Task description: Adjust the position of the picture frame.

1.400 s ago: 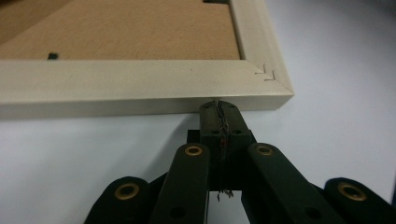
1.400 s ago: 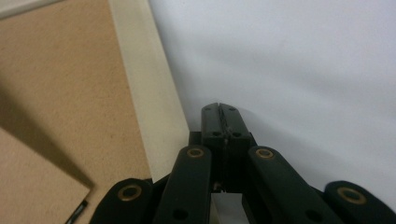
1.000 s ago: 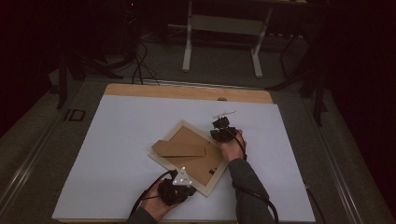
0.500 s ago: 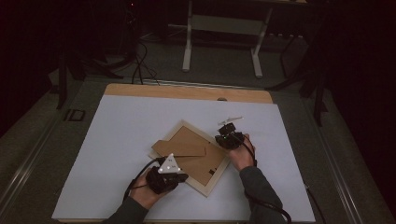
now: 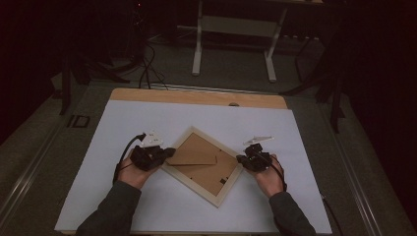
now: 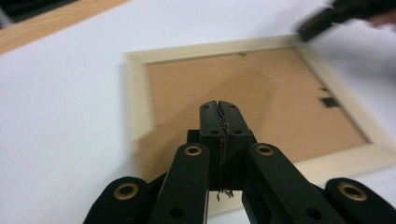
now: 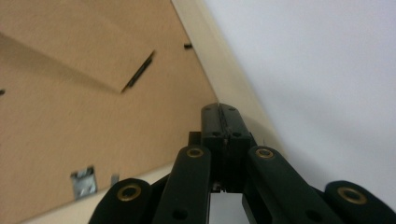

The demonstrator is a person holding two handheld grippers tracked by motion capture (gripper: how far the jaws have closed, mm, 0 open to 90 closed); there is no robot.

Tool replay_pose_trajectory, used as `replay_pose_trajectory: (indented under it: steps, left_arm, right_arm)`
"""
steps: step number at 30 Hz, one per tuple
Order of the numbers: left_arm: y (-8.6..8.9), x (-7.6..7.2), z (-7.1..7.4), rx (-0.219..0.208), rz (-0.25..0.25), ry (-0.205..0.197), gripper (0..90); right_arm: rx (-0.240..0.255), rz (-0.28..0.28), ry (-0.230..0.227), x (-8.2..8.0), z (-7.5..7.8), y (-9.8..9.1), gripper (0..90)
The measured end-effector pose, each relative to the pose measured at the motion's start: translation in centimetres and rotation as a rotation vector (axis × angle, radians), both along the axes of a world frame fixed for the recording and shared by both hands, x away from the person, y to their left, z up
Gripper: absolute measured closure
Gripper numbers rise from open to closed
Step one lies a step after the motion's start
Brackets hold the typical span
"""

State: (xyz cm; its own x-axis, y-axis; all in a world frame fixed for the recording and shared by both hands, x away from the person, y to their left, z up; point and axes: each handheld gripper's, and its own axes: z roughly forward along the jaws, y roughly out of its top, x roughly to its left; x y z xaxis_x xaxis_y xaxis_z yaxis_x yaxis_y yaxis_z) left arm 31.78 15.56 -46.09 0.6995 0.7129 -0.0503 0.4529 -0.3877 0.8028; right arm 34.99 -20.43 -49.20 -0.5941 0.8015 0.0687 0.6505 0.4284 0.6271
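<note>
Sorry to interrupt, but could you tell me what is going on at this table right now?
A person is working on a pale wooden picture frame that lies face down, its brown backing board up, on a white sheet covering the table. The left gripper sits at the frame's left corner and the right gripper at its right corner. Both have their jaws shut with nothing between them. The brown fold-out stand lies flat on the backing, and a small metal hanger sits near one edge.
</note>
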Motion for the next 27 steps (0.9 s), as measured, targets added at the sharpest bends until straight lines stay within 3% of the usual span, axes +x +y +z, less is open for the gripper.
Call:
replay_pose_trajectory:
  steps: [6, 14, 20, 27]
  left_arm:
    - [1.8, 2.0, -0.6, -0.014, 0.057, 0.038, 90.0]
    - [2.9, 3.8, -2.1, -0.047, 0.082, 0.084, 90.0]
    - [3.1, 4.6, -2.9, -0.033, 0.094, 0.103, 90.0]
    - [3.0, 5.4, -4.3, 0.022, 0.101, 0.147, 90.0]
  right_arm:
    - [0.000, 0.008, 0.006, -1.7, -0.4, -0.8, 90.0]
    - [-0.013, 0.011, 0.022, -3.5, -1.2, -1.5, 90.0]
    - [-0.030, 0.018, 0.041, -4.1, -2.0, -1.7, 90.0]
    - [-0.030, 0.026, 0.046, -4.5, -2.7, -1.5, 90.0]
